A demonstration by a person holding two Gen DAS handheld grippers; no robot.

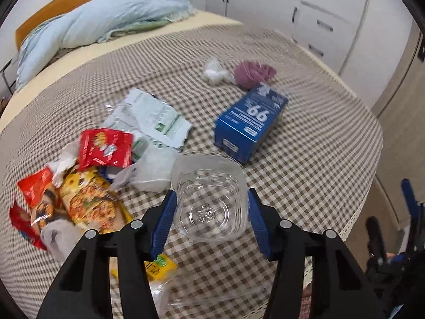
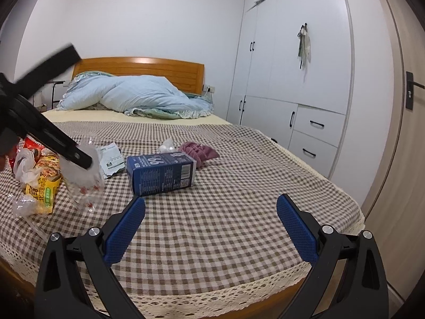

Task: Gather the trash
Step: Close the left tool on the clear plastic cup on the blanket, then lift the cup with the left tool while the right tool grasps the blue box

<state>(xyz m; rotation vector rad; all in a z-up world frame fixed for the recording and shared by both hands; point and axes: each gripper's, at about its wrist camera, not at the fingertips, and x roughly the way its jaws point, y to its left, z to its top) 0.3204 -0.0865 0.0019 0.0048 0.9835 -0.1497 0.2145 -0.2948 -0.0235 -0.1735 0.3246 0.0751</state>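
Left wrist view: the left gripper [image 1: 209,212] holds a clear plastic cup [image 1: 208,199] between its blue pads, jaws closed on its sides, above a checked bedspread [image 1: 305,172]. Crumpled snack wrappers [image 1: 87,186] lie in a pile to its left, and a blue carton [image 1: 249,125] lies on its side beyond. Right wrist view: the right gripper [image 2: 211,226] hovers over the bed's near edge, jaws wide with nothing between them, the carton ahead.

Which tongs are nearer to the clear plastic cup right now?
Left. The left tongs have the clear plastic cup between their pads; the right tongs hang open over bare bedspread, well off to its side.
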